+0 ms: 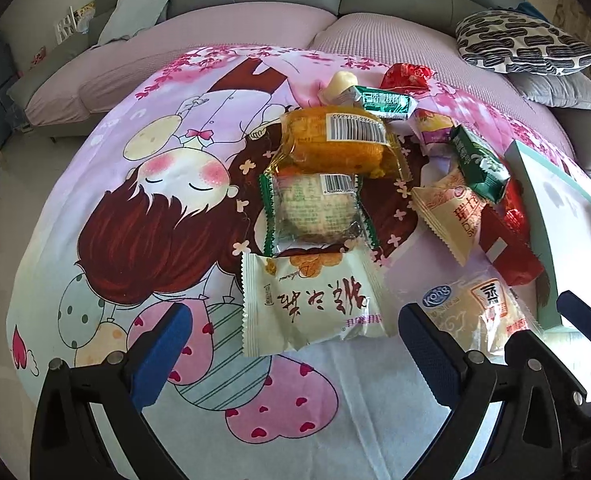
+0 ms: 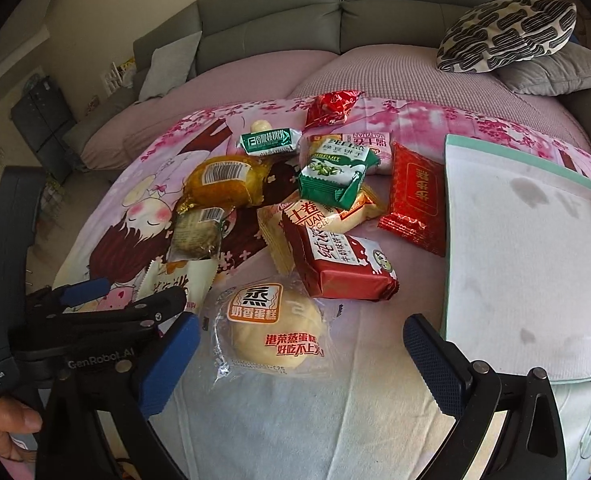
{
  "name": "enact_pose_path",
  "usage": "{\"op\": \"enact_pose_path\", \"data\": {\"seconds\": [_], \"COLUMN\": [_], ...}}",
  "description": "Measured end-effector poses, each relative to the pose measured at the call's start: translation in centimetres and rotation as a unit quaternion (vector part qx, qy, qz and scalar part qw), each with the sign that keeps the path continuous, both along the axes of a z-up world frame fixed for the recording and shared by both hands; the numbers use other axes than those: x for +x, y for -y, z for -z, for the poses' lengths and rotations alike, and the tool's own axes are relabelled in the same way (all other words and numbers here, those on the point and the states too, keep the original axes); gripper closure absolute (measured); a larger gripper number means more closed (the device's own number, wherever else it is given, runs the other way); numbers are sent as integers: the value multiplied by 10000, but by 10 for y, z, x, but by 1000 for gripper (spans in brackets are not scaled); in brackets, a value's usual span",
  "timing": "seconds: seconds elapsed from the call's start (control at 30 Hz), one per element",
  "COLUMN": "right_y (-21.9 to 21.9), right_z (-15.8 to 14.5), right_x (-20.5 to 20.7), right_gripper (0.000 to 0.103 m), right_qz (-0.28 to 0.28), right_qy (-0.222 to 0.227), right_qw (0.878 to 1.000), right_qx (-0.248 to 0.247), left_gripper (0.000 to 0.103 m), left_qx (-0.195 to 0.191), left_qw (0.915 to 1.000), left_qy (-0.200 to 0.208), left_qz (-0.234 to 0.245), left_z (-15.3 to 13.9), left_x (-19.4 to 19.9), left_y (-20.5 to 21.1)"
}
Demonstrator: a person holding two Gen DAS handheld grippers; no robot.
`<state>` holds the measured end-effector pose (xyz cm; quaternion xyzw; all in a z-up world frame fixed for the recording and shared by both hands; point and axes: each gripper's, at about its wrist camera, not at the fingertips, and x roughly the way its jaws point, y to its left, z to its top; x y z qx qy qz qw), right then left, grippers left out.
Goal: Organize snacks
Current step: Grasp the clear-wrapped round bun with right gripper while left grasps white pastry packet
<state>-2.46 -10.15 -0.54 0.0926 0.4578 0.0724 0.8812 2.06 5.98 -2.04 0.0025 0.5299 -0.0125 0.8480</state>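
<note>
I see both grippers, left gripper (image 1: pixel 295 344) and right gripper (image 2: pixel 299 354), spread wide, empty; round yellow steamed cake (image 2: pixel 273 330) in clear wrapper lies near, left of the tray (image 2: pixel 527 272).

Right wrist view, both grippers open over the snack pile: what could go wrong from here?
1. The clear-wrapped round steamed cake is soft; the right gripper could crush it.
2. The green biscuit packet rests atop other packets and may slide.
3. The left gripper sits close; the two could collide.
</note>
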Motion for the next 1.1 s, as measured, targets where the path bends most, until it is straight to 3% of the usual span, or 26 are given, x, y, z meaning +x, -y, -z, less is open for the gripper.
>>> {"op": "enact_pose_path", "data": {"seconds": [0.23,0.57,0.73,0.83,0.97,1.1], "right_y": [-8,-11,-19,-20,-20,-20], "right_z": [14,29,28,26,26,24], "right_x": [9,18,17,17,18,16], "right_gripper": [0,3,21,31,34,38], "right_qz": [-101,-54,-188,-219,-206,-216], "right_qy": [-203,-409,-339,-270,-279,-248], "right_qw": [9997,9992,9992,9994,9994,9994], "right_qx": [-22,-1,10,22,59,58], "left_gripper": [1,1,3,14,32,39], "left_qx": [-313,-330,-330,-411,-493,-548], "left_qw": [9988,9982,9984,9983,9981,9980], "left_qy": [-352,-485,-457,-422,-355,-309], "left_qz": [-99,-114,-68,-15,74,70], "left_z": [20,31,33,31,26,22], "left_x": [18,30,31,30,26,23], "left_y": [-10,-10,-6,-1,7,10]}}
